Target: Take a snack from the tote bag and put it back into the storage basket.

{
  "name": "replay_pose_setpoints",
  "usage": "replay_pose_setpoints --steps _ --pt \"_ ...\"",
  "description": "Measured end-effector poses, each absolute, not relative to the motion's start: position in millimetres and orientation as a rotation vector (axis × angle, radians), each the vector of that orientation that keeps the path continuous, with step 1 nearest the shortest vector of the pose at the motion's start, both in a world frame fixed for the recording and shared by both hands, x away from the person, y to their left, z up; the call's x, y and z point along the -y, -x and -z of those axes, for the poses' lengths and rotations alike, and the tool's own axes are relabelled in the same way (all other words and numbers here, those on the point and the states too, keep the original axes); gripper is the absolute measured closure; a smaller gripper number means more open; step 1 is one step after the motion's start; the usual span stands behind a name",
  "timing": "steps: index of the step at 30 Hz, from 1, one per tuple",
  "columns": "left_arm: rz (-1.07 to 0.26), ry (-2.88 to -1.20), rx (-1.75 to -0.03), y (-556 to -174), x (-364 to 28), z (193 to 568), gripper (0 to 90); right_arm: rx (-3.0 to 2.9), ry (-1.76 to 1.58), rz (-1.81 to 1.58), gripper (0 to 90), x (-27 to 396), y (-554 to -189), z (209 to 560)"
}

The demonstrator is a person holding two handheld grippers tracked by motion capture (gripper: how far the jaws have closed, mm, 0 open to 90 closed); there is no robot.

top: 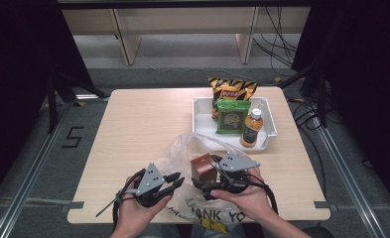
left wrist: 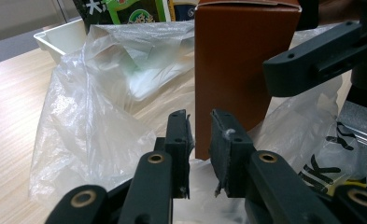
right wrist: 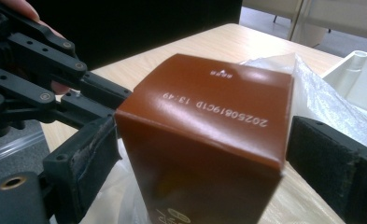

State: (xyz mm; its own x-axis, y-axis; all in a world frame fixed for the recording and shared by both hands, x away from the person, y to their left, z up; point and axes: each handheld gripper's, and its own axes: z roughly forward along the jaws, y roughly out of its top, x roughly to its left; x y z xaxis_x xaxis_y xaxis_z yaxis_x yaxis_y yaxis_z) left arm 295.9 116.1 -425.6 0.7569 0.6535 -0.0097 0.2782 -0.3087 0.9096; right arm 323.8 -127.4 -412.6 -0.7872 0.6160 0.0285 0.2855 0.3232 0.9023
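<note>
Brown box (right wrist: pixel 204 140) clamped in right hand-held gripper (right wrist: pixel 200 154) over plastic bag (left wrist: pixel 111 102).

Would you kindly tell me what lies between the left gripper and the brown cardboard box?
In the left gripper view, crumpled clear plastic bag lies between the left gripper and the brown cardboard box; the bag's edge sits between its jaws.

Lab, black curtains (top: pixel 14 74), floor cables (top: pixel 282 49)
</note>
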Motion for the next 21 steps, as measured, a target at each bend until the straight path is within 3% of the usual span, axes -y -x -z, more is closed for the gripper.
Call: replay_pose_setpoints --steps 21 --pt "-0.433 -1.894 -0.743 -293 -125 433 75.6 -2.246 -0.823 -1.422 15.2 118 -322 418"
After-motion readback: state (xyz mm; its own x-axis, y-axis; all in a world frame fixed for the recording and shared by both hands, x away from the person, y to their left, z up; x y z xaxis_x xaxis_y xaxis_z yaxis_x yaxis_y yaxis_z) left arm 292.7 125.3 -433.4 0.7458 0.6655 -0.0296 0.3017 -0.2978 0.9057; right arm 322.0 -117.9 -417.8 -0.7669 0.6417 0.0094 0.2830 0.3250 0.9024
